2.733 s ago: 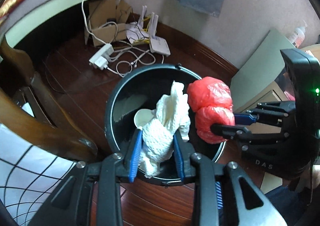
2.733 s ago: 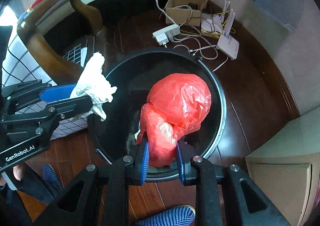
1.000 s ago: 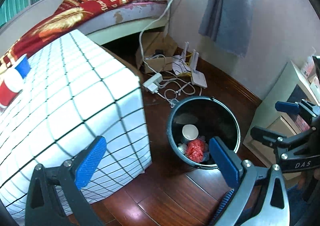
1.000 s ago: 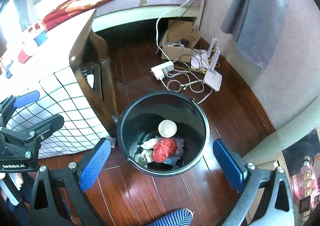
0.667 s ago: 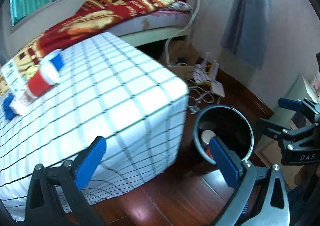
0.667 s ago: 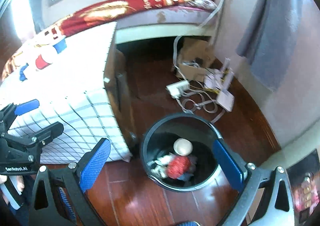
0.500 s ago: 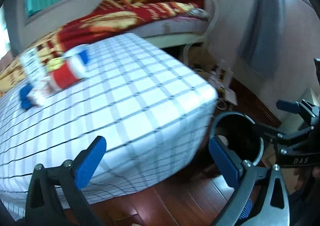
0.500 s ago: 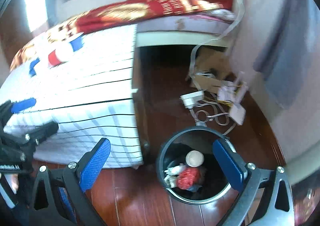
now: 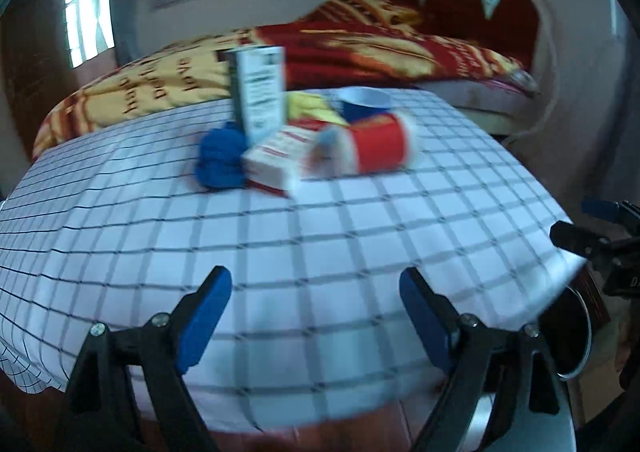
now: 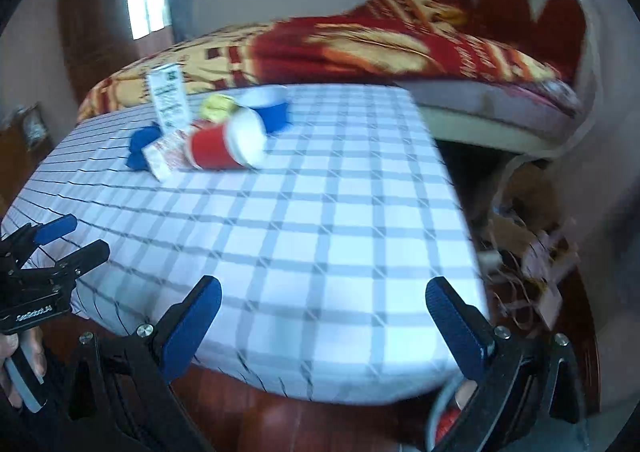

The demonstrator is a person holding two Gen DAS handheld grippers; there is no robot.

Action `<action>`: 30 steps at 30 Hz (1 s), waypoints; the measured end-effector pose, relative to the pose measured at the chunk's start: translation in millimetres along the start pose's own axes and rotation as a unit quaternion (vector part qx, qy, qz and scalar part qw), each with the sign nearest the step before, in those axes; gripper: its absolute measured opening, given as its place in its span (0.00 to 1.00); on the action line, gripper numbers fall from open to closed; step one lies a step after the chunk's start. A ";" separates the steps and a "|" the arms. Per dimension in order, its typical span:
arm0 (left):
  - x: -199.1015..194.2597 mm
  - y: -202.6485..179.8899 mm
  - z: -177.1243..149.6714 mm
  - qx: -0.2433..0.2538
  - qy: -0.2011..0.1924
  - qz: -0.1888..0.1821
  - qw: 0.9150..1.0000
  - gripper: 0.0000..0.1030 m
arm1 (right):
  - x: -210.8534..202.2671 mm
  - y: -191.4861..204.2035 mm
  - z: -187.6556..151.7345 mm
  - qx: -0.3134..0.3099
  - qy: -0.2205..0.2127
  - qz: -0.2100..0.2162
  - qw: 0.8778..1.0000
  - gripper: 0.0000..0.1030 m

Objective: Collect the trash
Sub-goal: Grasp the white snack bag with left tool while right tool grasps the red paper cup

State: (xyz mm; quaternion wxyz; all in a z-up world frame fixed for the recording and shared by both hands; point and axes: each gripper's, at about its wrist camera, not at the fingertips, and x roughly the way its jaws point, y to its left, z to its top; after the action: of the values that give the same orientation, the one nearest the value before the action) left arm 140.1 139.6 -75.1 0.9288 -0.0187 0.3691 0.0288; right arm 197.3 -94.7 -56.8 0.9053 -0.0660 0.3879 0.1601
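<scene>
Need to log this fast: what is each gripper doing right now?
Left gripper: open, empty, jaws just been closing a little.
Right gripper: open, empty.

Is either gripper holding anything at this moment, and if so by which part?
Nothing is held. The left gripper and right gripper both stand open and empty above the checked tablecloth.

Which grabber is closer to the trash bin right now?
Right. The right gripper is almost above the bin, which peeks out under its right finger. The left gripper, empty with jaws just closing a bit, sits further left over the checked table.
</scene>
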 end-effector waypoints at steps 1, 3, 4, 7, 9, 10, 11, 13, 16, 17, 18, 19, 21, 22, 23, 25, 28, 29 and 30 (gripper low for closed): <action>2.4 6.2 3.0 0.000 -0.001 0.001 1.000 0.82 | 10.1 9.8 10.1 -0.008 -0.003 0.007 1.000 0.99; 16.7 16.0 13.4 0.005 -0.001 0.004 1.000 0.77 | 30.1 24.1 28.0 -0.019 -0.003 0.018 1.000 0.96; 22.8 18.7 17.4 0.007 0.000 0.006 1.000 0.77 | 40.5 29.8 36.6 -0.020 -0.001 0.025 0.999 0.92; 37.5 24.9 27.4 0.011 0.000 0.004 1.000 0.77 | 66.3 40.4 56.6 -0.022 0.001 0.043 0.999 0.86; 49.1 27.7 34.3 0.014 0.001 0.001 1.000 0.77 | 83.0 46.4 69.0 -0.023 0.004 0.053 0.998 0.85; 55.3 29.0 37.5 0.014 0.002 -0.001 1.000 0.77 | 92.2 49.2 75.0 -0.025 0.007 0.060 0.998 0.85; 61.2 30.7 40.1 0.017 0.007 0.004 1.000 0.77 | 101.6 51.6 80.6 -0.027 0.010 0.065 0.997 0.84; 70.7 32.7 45.5 0.024 0.015 0.017 0.999 0.77 | 113.1 55.0 86.7 -0.033 0.014 0.070 0.997 0.82; 80.3 36.7 54.1 0.026 0.011 0.010 1.000 0.77 | 130.6 58.9 95.0 -0.036 0.020 0.094 0.995 0.75; 82.0 37.0 56.2 0.028 0.010 0.008 1.000 0.77 | 134.0 59.6 96.9 -0.038 0.020 0.105 0.994 0.73; 84.1 37.2 58.5 0.031 0.008 0.008 0.999 0.77 | 136.4 60.8 98.2 -0.040 0.020 0.112 0.993 0.66; 86.1 37.0 60.8 0.034 0.006 0.003 0.999 0.77 | 138.9 61.3 99.0 -0.040 0.022 0.125 0.991 0.57; 88.8 36.4 63.8 0.034 0.005 -0.015 0.999 0.77 | 139.5 59.0 97.2 -0.038 0.025 0.135 0.990 0.39; 89.1 34.9 64.4 0.033 0.005 -0.025 0.999 0.77 | 137.8 56.2 94.5 -0.034 0.025 0.142 0.989 0.30; 88.3 33.0 63.9 0.033 0.005 -0.037 0.999 0.76 | 134.8 53.2 91.0 -0.030 0.023 0.146 0.989 0.28; 83.6 25.7 62.2 0.038 0.000 -0.067 0.997 0.71 | 127.7 47.6 84.2 -0.027 0.021 0.145 0.989 0.21; 78.6 13.4 59.5 0.056 -0.006 -0.051 0.997 0.70 | 118.2 39.8 76.0 -0.015 0.014 0.142 0.990 0.21; 78.5 12.4 60.4 0.057 -0.009 -0.037 0.998 0.70 | 118.9 39.5 76.7 -0.014 0.012 0.140 0.990 0.21; 77.8 13.1 61.8 0.055 -0.016 -0.029 0.998 0.70 | 118.8 39.0 76.8 -0.013 0.012 0.139 0.990 0.21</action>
State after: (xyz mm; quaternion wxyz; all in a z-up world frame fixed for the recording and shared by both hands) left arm 238.0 159.2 -83.7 0.9344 0.0224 0.3549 -0.0183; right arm 313.3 -11.0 -89.6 0.8686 -0.0251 0.4023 0.2882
